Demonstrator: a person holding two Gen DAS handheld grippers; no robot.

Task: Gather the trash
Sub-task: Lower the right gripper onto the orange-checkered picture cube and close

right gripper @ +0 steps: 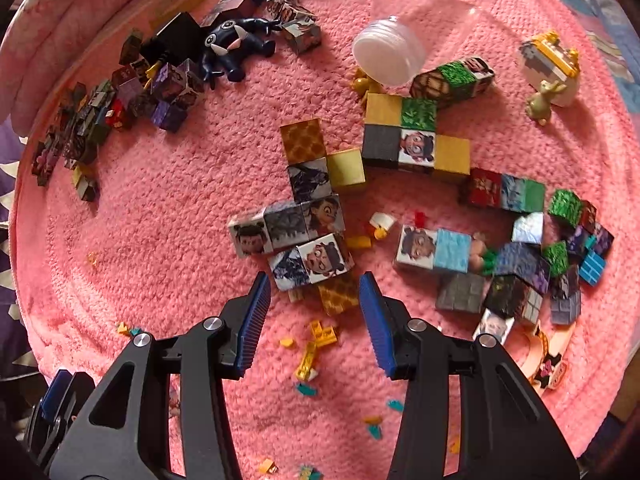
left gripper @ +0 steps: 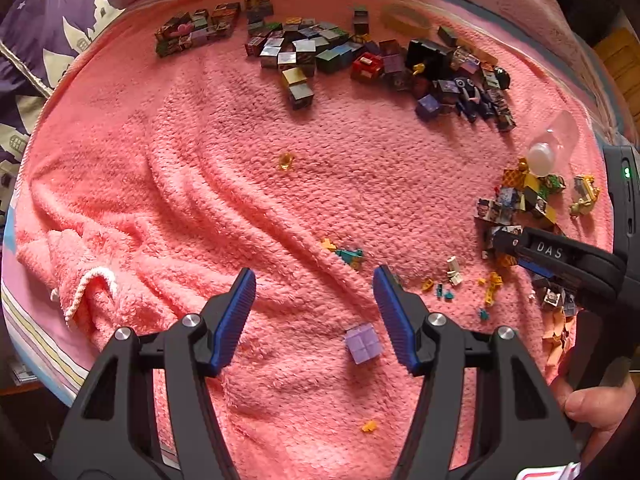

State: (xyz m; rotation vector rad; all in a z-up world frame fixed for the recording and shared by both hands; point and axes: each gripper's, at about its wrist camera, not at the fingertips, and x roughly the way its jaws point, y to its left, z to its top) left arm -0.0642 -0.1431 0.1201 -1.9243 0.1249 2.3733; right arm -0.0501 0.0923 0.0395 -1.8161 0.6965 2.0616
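Note:
A pink towel point(left gripper: 224, 184) is strewn with small scraps: yellow and teal bits point(left gripper: 346, 254), a gold bit point(left gripper: 286, 161) and an orange crumb point(left gripper: 369, 426). My left gripper point(left gripper: 314, 312) hangs open low over the towel, and a small lilac cube point(left gripper: 362, 343) lies between its fingers, close to the right pad. My right gripper point(right gripper: 314, 312) is open too. Its tips flank a gold patterned cube point(right gripper: 338, 294), just short of a cluster of picture cubes point(right gripper: 310, 264). Yellow brick pieces point(right gripper: 316, 344) and teal scraps point(right gripper: 306, 389) lie under its jaws.
Picture cubes lie in piles along the towel's far edge point(left gripper: 304, 44) and at the right point(right gripper: 516, 264). A clear jar with a white lid point(right gripper: 388, 54) lies on its side. Next to the cubes are a dark blue whale toy point(right gripper: 236, 44) and a brick figure point(right gripper: 550, 64). A purple patterned cloth point(left gripper: 48, 40) lies left.

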